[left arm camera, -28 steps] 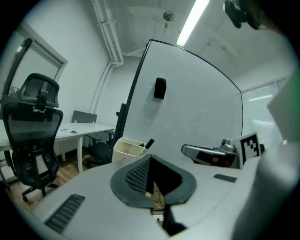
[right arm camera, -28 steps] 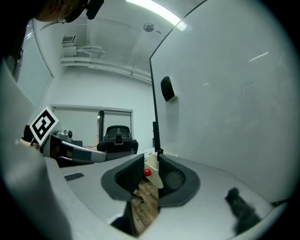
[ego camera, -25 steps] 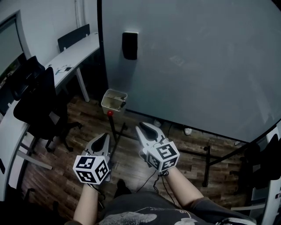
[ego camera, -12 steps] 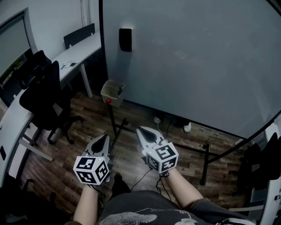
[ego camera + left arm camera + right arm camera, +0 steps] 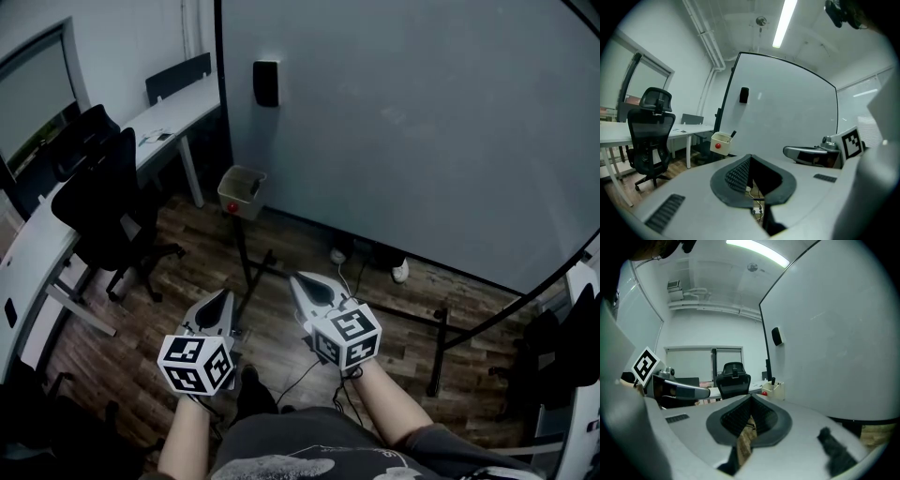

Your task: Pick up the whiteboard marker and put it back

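Right tool (image 5: 299,279) jaws just closed, empty; left tool (image 5: 225,294) closed, empty too. Holder (image 5: 241,193) with marker (image 5: 733,134) has slid farther off, 11 o'clock, well apart from both.

Two grippers (image 5: 223,294) (image 5: 299,278), one whiteboard (image 5: 422,112), one marker (image 5: 733,134), maybe two chairs (image 5: 103,202) (image 5: 178,77)

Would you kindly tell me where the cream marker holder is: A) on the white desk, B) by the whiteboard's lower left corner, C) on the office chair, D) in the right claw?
B: the cream marker holder sits by the lower left corner of the whiteboard, a dark marker standing in it.
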